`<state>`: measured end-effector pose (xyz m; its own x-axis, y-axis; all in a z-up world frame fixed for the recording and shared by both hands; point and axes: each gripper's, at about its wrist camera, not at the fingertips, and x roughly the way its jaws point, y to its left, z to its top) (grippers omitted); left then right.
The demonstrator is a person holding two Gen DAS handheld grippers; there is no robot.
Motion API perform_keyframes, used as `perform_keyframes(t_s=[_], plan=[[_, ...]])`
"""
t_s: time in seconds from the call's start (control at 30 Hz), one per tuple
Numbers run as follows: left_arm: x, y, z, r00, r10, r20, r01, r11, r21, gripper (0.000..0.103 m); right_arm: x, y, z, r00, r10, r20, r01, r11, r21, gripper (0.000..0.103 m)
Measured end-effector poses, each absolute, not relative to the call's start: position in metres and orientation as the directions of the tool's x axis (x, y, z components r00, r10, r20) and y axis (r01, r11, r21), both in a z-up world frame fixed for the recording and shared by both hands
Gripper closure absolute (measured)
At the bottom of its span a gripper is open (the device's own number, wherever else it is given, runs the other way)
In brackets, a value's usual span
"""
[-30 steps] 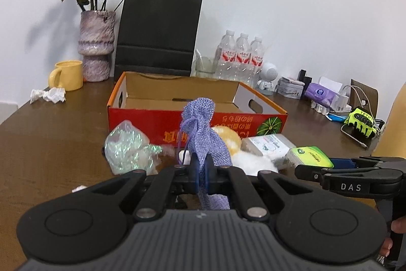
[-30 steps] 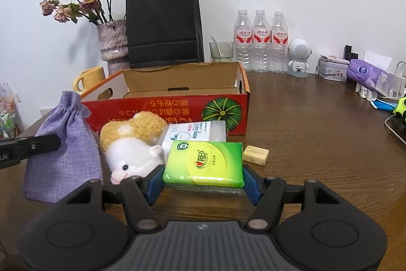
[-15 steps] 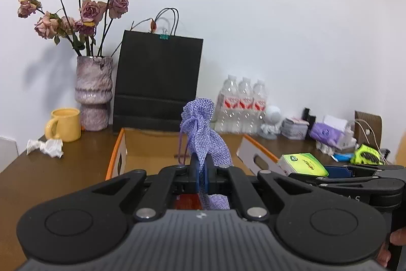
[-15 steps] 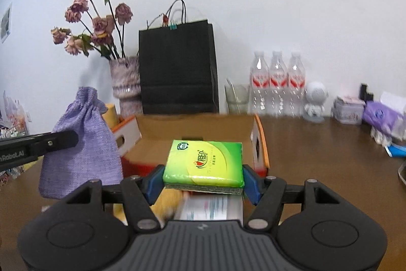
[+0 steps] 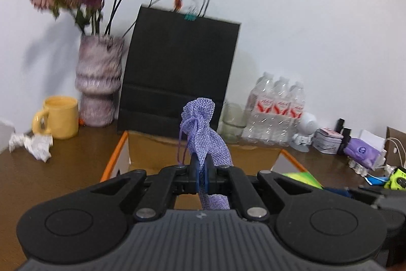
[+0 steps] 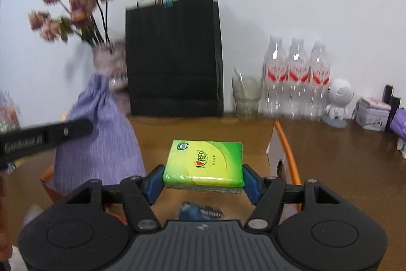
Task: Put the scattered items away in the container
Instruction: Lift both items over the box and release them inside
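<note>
In the left wrist view, a black paper bag (image 5: 180,73), a vase (image 5: 99,80) of dried flowers, a yellow mug (image 5: 59,120) and water bottles (image 5: 277,113) are being seen along the wall behind the cardboard box (image 5: 157,151). A purple pouch (image 5: 203,133) is being pinched by the fully closed left gripper (image 5: 201,175) and held above the box.

In the right wrist view, a green tissue pack (image 6: 204,163) is being clamped between the partly spread jaws of the right gripper (image 6: 203,184), over the open box (image 6: 281,154). The pouch (image 6: 101,141) is being held at the left. A dark packet (image 6: 200,212) is being glimpsed inside the box.
</note>
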<state>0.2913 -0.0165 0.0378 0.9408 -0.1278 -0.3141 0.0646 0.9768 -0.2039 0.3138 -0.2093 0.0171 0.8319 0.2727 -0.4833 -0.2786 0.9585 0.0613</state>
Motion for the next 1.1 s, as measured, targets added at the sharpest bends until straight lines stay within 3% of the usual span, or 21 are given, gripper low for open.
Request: perform_keyframes(t_s=[0.37,0.43,0.47,0.5,0.7,1.1], plan=[[0.308,-0.024,0.013,0.905,-0.132,-0.404,0.082,0.987,-0.138,0.096,0.324,-0.209,0.001,0.806,0.256,-0.533,-0.269,0.962,0.055,0.038],[0.306,-0.025,0.013,0.904,-0.125,-0.409,0.077,0.988,-0.132,0.065,0.325,-0.209,0.001,0.8,0.258,-0.542,-0.27,0.961,0.058,0.018],[0.305,-0.026,0.015,0.908,-0.109,-0.404,0.064,0.99,-0.124,0.025,0.323,-0.209,0.001,0.803,0.259,-0.537,-0.272,0.961,0.057,0.007],[0.302,-0.027,0.016,0.917,-0.078,-0.391,0.039,0.993,-0.109,0.004,0.322,-0.209,0.001,0.806,0.259,-0.532,-0.273,0.961,0.054,0.005],[0.29,-0.03,0.025,0.939,-0.028,-0.342,0.004,0.997,-0.071,0.0,0.318,-0.211,0.003,0.802,0.254,-0.541,-0.268,0.962,0.054,0.0],[0.286,-0.032,0.027,0.938,-0.022,-0.347,-0.001,0.998,-0.066,0.0,0.312,-0.214,0.006,0.808,0.244,-0.536,-0.258,0.965,0.051,0.0]])
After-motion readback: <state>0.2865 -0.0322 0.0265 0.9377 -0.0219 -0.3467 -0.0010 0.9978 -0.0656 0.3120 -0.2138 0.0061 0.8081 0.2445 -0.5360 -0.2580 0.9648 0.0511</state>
